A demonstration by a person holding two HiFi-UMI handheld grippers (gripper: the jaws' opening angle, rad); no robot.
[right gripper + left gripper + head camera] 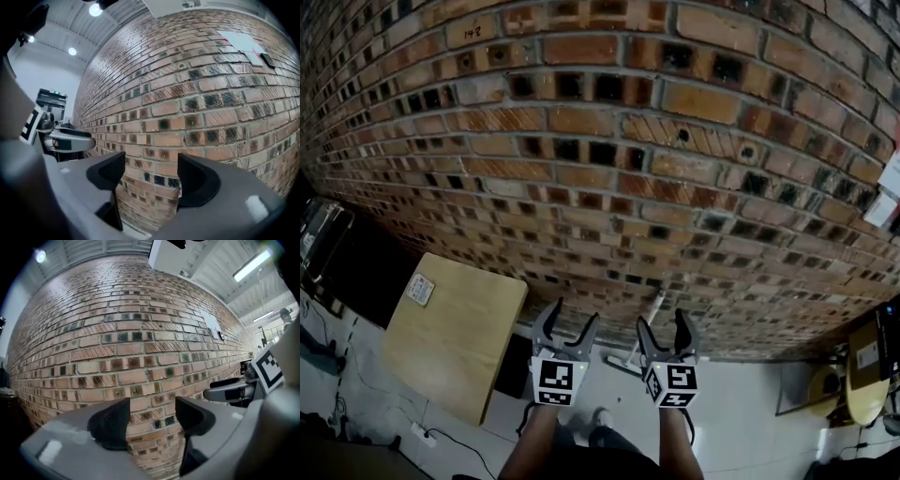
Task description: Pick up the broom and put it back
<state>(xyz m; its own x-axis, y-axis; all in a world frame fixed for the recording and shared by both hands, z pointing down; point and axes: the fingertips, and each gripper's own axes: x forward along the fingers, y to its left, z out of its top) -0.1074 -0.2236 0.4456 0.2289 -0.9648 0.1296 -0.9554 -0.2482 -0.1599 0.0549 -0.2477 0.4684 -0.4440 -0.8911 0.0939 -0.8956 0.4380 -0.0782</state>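
Both grippers are pointing straight at the brick wall, side by side and down low near its foot. The left gripper is sitting with its jaws spread and nothing between them; its own view is showing only bricks in the gap between the dark pads. It's the same for the right gripper: the jaws are standing wide apart and empty, with just wall showing past its pads. Each gripper view is also catching the other gripper poking in from the side. The broom isn't being held by either one. In the head view its pale handle is slanting down in the gap between the two grippers, just beyond them, with the top end up by the bottom of the wall and the lower end running toward the light floor (can't really tell the brush end, it's small and dark down there). Off to the left a wooden bench is standing near the wall with a small label on its top. The person's forearms are reaching in from the bottom edge.
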